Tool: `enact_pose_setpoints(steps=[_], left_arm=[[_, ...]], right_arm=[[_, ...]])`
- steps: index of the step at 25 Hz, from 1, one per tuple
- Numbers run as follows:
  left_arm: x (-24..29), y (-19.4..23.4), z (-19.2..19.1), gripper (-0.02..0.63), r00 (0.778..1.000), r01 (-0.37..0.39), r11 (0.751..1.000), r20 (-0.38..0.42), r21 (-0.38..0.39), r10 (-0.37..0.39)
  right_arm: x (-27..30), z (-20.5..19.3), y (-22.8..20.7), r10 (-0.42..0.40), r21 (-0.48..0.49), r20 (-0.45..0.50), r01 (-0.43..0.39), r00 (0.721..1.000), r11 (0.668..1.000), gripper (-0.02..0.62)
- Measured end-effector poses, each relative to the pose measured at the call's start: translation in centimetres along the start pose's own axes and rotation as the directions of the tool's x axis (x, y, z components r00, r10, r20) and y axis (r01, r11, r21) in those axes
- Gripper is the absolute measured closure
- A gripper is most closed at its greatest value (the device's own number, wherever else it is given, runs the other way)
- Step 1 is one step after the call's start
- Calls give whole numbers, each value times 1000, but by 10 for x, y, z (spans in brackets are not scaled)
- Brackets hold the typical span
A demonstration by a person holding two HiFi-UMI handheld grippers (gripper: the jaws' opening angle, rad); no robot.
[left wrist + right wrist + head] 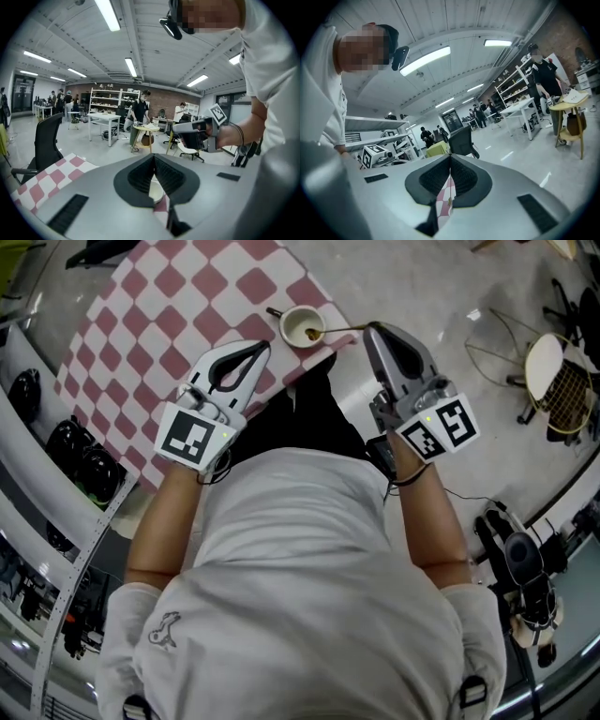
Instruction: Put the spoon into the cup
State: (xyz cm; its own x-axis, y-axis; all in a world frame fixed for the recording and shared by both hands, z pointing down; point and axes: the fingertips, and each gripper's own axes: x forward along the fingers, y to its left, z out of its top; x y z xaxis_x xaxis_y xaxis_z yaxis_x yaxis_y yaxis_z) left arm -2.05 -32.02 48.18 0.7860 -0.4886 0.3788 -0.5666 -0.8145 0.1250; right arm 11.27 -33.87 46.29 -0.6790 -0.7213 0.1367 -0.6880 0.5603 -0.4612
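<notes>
In the head view, the cup (302, 326) stood at the checkered table's (141, 343) near edge, by its right corner. The spoon (342, 331) reached from the cup's mouth to the right gripper (367, 329).

In the left gripper view, the left gripper (153, 157) was pressed together on nothing, with the cup (157, 191) beyond it.

In the right gripper view, the right gripper (450, 157) pinched the spoon (449, 202).

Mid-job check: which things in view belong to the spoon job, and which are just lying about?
Job:
- cup on the checkered cloth
- spoon, bowl end at the cup, handle clamped in the right gripper
- left gripper, shut and empty, beside the cup

Lying about:
- wire chair on the floor
- shelf rack
- black office chair
</notes>
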Motion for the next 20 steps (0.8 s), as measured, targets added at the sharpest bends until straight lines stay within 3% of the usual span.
enact_pose_setpoints(steps=[2, 7, 20], left_arm=[[7, -2, -11, 592, 1000, 6, 999, -28, 32, -5], [17, 3, -29, 592, 999, 8, 999, -48, -36, -10], [44, 18, -64, 592, 996, 3, 997, -89, -77, -10]], right_arm=[[5, -8, -4, 5, 3, -15, -4, 1000, 1000, 563], [14, -24, -16, 4, 39, -34, -2, 999, 999, 562], [37, -65, -41, 16, 97, -79, -9, 997, 995, 561]])
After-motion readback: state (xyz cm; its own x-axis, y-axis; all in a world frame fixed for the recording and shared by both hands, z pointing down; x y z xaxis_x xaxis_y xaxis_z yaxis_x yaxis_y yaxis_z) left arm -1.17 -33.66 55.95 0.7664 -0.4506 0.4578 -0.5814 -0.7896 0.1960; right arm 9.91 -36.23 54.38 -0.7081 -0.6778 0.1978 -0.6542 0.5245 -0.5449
